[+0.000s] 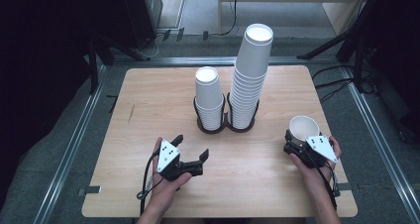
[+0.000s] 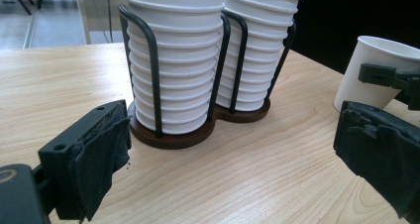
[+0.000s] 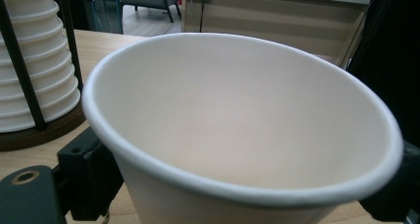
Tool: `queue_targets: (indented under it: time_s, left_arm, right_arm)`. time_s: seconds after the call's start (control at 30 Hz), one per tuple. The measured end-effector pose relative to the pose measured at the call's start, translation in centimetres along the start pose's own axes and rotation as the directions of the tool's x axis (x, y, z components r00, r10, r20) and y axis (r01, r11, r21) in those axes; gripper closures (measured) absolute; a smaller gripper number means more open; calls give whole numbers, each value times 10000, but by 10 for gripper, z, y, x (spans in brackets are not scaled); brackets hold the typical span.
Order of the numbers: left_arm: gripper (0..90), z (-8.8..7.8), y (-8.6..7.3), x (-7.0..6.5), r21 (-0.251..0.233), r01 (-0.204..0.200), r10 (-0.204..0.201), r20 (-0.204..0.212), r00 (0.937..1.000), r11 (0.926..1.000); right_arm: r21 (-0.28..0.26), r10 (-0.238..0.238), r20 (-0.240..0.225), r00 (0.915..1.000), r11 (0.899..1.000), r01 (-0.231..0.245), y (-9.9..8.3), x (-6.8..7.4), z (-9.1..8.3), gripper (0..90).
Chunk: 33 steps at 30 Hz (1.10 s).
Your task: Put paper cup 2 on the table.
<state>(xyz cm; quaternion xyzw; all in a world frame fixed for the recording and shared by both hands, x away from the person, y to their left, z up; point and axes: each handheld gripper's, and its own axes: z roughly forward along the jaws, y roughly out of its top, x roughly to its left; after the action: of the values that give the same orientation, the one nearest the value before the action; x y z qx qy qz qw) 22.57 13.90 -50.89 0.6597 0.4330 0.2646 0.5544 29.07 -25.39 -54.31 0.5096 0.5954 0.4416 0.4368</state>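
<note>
The right tongs (image 1: pixel 297 140) have a single white paper cup (image 1: pixel 303 127) between their jaws, near the right edge of the table (image 1: pixel 148 194). The cup is tilted, its mouth facing up and toward the two stacks. In the right gripper view the black jaws stand at both sides of the cup wall, low under the rim, but it is not possible to tell if the pads press it or only stand beside it.

The left tongs (image 1: pixel 190 148) are wide open and hold nothing; they rest in front of the black wire holder (image 2: pixel 153 60), well apart from the cup.

The main risk seems to be the grip. If the jaws are loose, the tilted cup may slip or roll out on the table. If they squeeze too much, the thin paper wall may bend and the cup will not nest well.

The tall stack (image 1: pixel 251 80) rises high above its holder and looks easy to push over. A cup brought to it at an angle could knock it against the short stack (image 1: pixel 209 97).
</note>
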Motion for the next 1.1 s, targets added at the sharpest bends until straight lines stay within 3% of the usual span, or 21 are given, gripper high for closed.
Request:
queue_targets:
  time_s: [0.2, 0.37, 0.67, 1.1]
  left_arm:
    - [14, 1, -1, -1, 85, 11, -11, 7, 10000, 10000]
    - [14, 1, 0, -1, 82, 3, -3, 2, 10000, 10000]
    - [14, 1, 0, 0, 48, 37, -37, -21, 10000, 10000]
    - [14, 0, 1, 1, 25, 43, -43, -33, 10000, 10000]
  right_arm:
    - [258, 73, -137, 9999, 9996, -70, 1, 2, 0, 1]
    - [273, 168, -564, 9983, 9995, -153, 7, 3, -4, 0]
    - [238, 453, -849, 9954, 9988, -435, 16, 1, -9, 0]
    - [-179, 428, -1076, 9933, 9988, -450, 32, 4, -18, 0]
